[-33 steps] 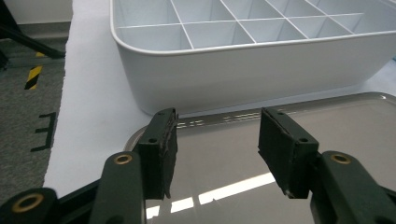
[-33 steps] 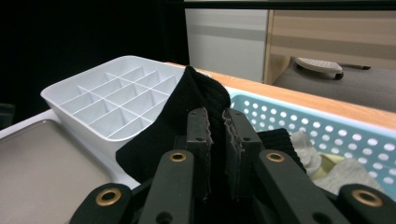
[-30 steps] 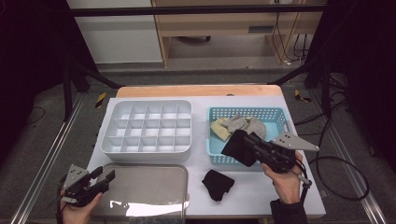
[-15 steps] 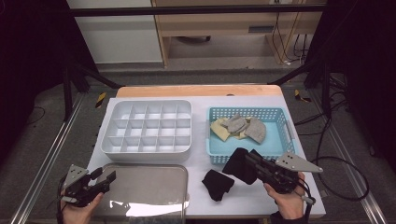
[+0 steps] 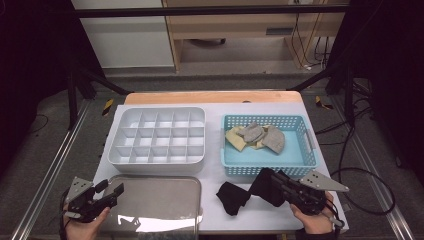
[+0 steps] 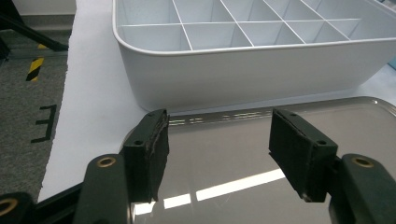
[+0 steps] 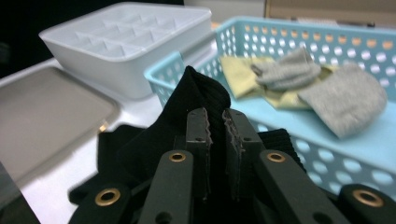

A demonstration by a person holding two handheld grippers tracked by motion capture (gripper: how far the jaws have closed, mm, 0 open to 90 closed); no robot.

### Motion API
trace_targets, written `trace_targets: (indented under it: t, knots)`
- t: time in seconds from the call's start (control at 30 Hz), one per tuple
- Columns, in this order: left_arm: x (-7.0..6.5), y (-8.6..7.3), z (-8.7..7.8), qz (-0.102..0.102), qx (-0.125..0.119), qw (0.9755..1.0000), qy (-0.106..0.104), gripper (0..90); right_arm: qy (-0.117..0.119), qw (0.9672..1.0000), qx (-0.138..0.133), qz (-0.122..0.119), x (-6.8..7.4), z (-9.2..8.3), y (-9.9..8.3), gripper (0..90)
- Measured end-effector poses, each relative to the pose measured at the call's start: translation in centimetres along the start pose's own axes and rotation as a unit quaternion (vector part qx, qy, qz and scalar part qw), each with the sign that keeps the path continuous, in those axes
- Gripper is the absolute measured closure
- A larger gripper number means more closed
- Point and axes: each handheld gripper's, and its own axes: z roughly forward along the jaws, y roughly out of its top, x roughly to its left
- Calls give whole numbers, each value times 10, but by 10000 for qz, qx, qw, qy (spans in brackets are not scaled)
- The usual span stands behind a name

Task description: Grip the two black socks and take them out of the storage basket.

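I'm looking along my left gripper (image 6: 217,149), whose jaws have just been opening and are standing wide apart with nothing between them. They're hovering over the near left corner of the steel tray (image 6: 364,126). Just beyond the tray's far edge, the white divided box (image 6: 243,70) is sitting on the table (image 6: 93,93).
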Motion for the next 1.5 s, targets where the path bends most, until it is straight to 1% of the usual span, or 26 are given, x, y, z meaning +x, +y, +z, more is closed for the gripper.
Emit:
trace_targets:
  t: [0.1, 0.2, 0.3, 0.37, 0.43, 0.53, 0.73, 0.8, 0.83, 0.87, 0.9, 0.93, 1.0, 1.07, 1.2, 1.27, 1.33, 1.43, 1.5]
  knots:
    - [0, 1, -2, -7, -24, 10000, 8, 369, -21, 10000, 75, 43, -3, 0, -4, 808]
    - [-1, 1, -3, 13, -34, 10000, 10, 366, -111, 9996, 216, 108, -8, 1, -10, 808]
    - [-3, 2, -3, 29, -28, 10000, 7, 365, -150, 9991, 345, 192, -13, 2, -16, 807]
    - [-4, 2, -4, 50, -40, 10000, 2, 365, -215, 9985, 446, 228, -17, 3, -20, 807]
    - [-5, 3, -4, 74, -47, 10000, -1, 365, -250, 9976, 560, 322, -21, 3, -25, 807]
    - [-7, 3, -5, 99, -58, 9999, -17, 365, -340, 9966, 628, 411, -27, 2, -29, 805]
    - [-11, 3, -4, 145, -41, 9999, -50, 368, -684, 9922, 941, 440, -35, 3, -39, 798]
    - [-13, 4, -4, 161, -39, 9998, -54, 367, -747, 9911, 1004, 460, -37, 5, -42, 794]
    - [-14, 4, -4, 155, -30, 9999, -66, 367, -763, 9903, 1049, 494, -38, 7, -44, 788]
    - [-15, 4, -4, 174, -31, 9998, -84, 367, -846, 9889, 1134, 463, -39, 10, -46, 767]
    - [-16, 4, -3, 177, -25, 9998, -112, 367, -846, 9889, 1134, 463, -39, 10, -46, 767]
    - [-18, 4, -3, 189, -9, 9997, -138, 368, -924, 9878, 1186, 408, -40, 13, -48, 739]
    - [-20, 4, -2, 219, -15, 9996, -166, 368, -931, 9876, 1192, 423, -40, 13, -49, 729]
    - [-23, 5, -3, 247, -15, 9995, -204, 367, -948, 9879, 1142, 453, -40, 12, -48, 688]
    - [-31, 6, -2, 253, -23, 9992, -305, 368, -1025, 9890, 916, 539, -38, 7, -42, 589]
    - [-37, 6, -1, 297, -12, 9990, -328, 369, -1031, 9903, 801, 483, -35, 5, -39, 564]
    - [-43, 6, 0, 370, -5, 9986, -380, 369, -997, 9914, 711, 452, -32, 3, -35, 544]
    - [-53, 6, 2, 457, -6, 9980, -431, 369, -864, 9940, 531, 409, -25, 1, -29, 527]
    - [-59, 6, 4, 446, -4, 9978, -495, 370, -809, 9951, 440, 350, -19, 2, -25, 502]
